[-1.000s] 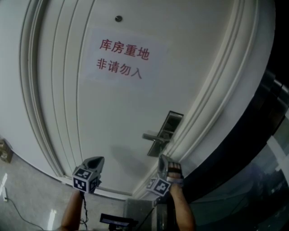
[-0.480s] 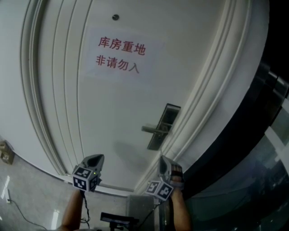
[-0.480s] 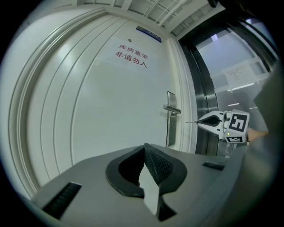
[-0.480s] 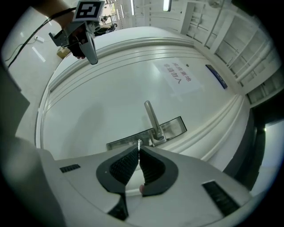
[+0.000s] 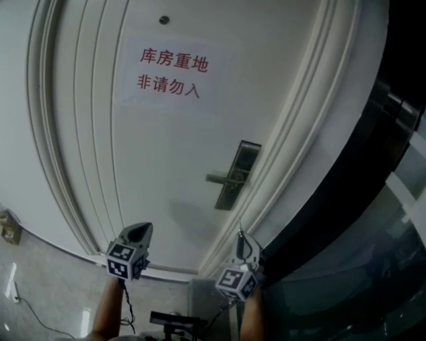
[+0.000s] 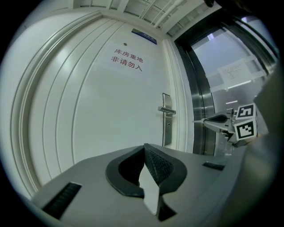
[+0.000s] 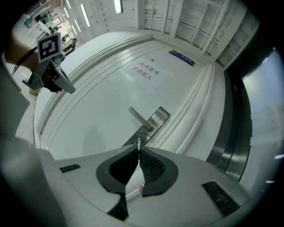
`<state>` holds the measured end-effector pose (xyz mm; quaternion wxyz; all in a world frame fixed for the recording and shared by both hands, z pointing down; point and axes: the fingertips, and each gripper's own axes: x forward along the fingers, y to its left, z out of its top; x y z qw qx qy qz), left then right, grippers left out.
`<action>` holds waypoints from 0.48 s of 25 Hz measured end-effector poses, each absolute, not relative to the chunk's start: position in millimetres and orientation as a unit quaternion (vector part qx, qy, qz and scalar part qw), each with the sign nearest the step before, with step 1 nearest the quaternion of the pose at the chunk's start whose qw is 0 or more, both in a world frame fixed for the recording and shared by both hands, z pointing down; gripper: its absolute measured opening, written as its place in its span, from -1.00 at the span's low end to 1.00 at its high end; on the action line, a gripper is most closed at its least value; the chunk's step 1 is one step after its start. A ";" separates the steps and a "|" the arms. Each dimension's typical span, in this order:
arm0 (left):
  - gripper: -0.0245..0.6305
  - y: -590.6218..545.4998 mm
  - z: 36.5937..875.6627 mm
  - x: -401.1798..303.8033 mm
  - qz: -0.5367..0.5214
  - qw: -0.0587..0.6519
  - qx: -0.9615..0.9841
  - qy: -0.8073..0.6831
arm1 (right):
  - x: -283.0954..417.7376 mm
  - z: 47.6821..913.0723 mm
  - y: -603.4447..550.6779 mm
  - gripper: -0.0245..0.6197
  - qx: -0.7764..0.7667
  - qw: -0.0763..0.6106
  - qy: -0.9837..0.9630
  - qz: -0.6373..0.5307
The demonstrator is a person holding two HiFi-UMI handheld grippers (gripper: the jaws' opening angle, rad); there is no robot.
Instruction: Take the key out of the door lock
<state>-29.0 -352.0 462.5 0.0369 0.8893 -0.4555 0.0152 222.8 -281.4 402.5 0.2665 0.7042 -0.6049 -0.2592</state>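
The white door (image 5: 153, 153) carries a steel lock plate (image 5: 234, 174) with a lever handle (image 5: 218, 178). My right gripper (image 5: 241, 234) hangs below the plate, apart from it, shut on a thin metal key (image 7: 138, 142) that sticks out past the jaw tips. The left gripper view shows the key (image 6: 198, 120) as a slim spike pointing at the door. In the right gripper view the lock plate (image 7: 152, 123) lies just beyond the key. My left gripper (image 5: 138, 232) stays lower left, shut with nothing in it, facing the door.
A paper sign (image 5: 169, 72) with red characters is stuck high on the door, under a peephole (image 5: 164, 20). A dark metal and glass frame (image 5: 363, 200) runs along the right. Tiled floor (image 5: 40, 300) with a cable lies lower left.
My right gripper has drawn back and down from the lock plate with the key in it. The left gripper has hardly moved.
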 end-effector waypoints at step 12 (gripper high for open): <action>-0.90 -331.0 456.6 -30.3 0.009 0.030 0.893 -0.449 | 225.2 425.6 -244.7 -0.87 0.735 0.132 -0.656 -0.111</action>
